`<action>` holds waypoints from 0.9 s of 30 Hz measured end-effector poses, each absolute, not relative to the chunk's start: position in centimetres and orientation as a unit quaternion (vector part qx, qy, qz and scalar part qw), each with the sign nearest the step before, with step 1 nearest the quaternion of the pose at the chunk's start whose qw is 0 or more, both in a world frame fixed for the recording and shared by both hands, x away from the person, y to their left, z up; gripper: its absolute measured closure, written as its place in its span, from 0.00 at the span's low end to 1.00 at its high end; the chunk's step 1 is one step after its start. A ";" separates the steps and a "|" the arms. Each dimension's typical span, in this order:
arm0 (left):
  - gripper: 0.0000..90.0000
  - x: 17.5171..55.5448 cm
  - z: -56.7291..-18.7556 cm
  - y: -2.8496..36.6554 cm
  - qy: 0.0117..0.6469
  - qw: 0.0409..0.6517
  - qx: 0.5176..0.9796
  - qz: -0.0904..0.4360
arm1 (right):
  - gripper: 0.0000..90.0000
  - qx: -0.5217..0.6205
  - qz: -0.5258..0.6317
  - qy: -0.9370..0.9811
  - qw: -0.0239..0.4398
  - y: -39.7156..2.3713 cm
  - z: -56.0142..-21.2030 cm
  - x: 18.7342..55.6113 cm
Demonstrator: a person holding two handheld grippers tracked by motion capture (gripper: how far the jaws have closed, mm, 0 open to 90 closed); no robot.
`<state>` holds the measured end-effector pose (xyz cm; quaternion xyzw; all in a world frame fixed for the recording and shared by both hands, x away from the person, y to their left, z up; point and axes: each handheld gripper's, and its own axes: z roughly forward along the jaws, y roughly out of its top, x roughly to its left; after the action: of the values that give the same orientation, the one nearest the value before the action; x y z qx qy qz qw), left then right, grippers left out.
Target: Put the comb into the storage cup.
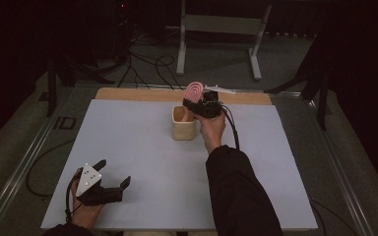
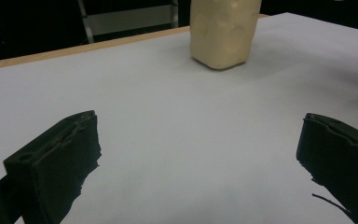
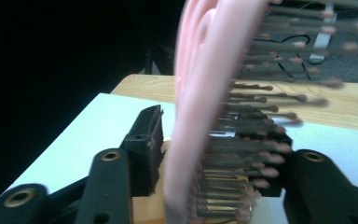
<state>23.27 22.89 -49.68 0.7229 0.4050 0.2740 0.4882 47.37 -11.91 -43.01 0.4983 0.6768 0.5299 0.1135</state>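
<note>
A pink hairbrush [image 1: 194, 91] stands upright with its lower end inside a cream cup [image 1: 183, 129] at the far middle of the white table. My right gripper [image 1: 197, 104] is at the brush from the right, above the cup. In the right gripper view the brush [image 3: 200, 93] stands between the jaws of that gripper [image 3: 212, 135], bristles toward the right jaw, with a thin gap at the left pad, so the jaws are open. My left gripper [image 1: 113, 172] rests near the table's front left, open and empty [image 2: 200, 135], facing the cup [image 2: 223, 32].
The white table top [image 1: 138, 147] has a wooden strip [image 1: 128, 94] along its far edge. Behind the table, a metal stand [image 1: 216, 24] and loose cables [image 1: 147, 64] lie on the floor. A person's dark sleeve [image 1: 236, 191] crosses the table's front right.
</note>
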 end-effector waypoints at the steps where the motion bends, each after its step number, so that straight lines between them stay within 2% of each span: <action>1: 0.00 23.3 -49.7 22.9 0.405 0.488 0.723 0.274 | 0.50 0.501 0.527 0.677 0.114 -12.0 -43.0 47.4; 4: 0.00 23.2 -49.7 22.9 0.404 0.487 0.724 0.275 | 0.40 0.508 0.520 0.676 0.119 -12.4 -43.1 47.4; 12: 0.00 23.3 -49.7 22.8 0.404 0.487 0.724 0.274 | 0.23 0.515 0.521 0.673 0.099 -13.3 -43.1 47.3; 16: 0.00 23.3 -49.7 22.8 0.404 0.486 0.725 0.274 | 0.15 0.515 0.511 0.680 0.106 -13.7 -43.2 46.9; 27: 0.00 23.3 -49.8 22.8 0.408 0.483 0.724 0.275 | 0.14 0.504 0.515 0.683 0.119 -15.5 -43.1 45.4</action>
<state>23.34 22.78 -49.80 0.7243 0.4077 0.2752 0.4832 45.37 -15.53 -43.06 0.5042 0.6830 0.5149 0.1194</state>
